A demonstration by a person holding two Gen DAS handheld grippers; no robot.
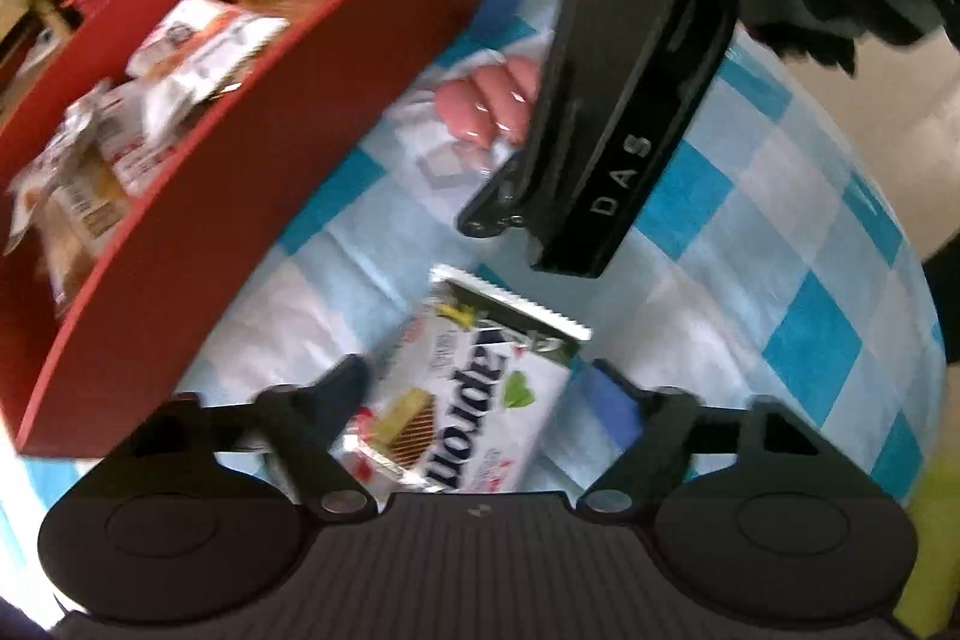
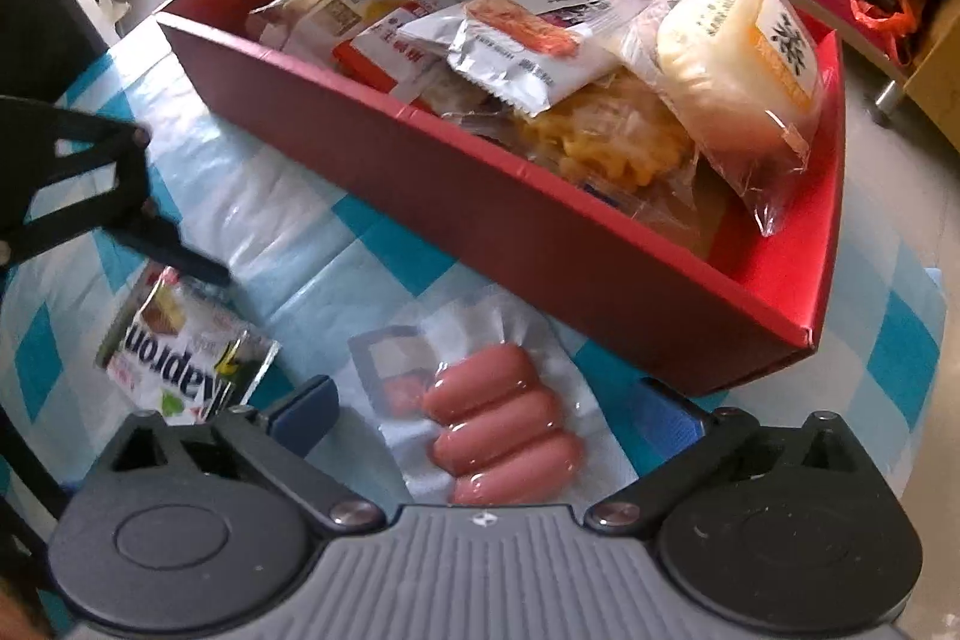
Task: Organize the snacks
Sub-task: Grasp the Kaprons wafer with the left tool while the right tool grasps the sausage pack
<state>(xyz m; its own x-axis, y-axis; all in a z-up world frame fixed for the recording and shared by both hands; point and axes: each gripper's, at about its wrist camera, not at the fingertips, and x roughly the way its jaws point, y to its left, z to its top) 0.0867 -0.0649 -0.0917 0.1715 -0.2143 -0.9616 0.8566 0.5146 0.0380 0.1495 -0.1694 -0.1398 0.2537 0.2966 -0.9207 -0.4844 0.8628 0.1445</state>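
A white wafer packet (image 1: 474, 394) lies on the checked tablecloth (image 1: 750, 220) between the fingers of my left gripper (image 1: 480, 388), which is open around it; the left pad is at its edge and the right pad a sliver off. My right gripper (image 2: 489, 400) stands wide open over a clear pack of pink sausages (image 2: 498, 424), one finger on each side, not touching. The sausages (image 1: 486, 106) also show in the left wrist view, half hidden by the right tool's black housing (image 1: 624, 100). In the right wrist view the wafer packet (image 2: 180, 346) lies flat under a left finger (image 2: 192, 265).
A red cardboard box (image 2: 480, 196) stands just behind both packs, piled with several wrapped snacks, a bagged white bun (image 2: 732, 52) on top at the right. Its red wall (image 1: 270, 160) rises left of the wafer packet. The table's rounded edge (image 1: 924, 292) is near on the right.
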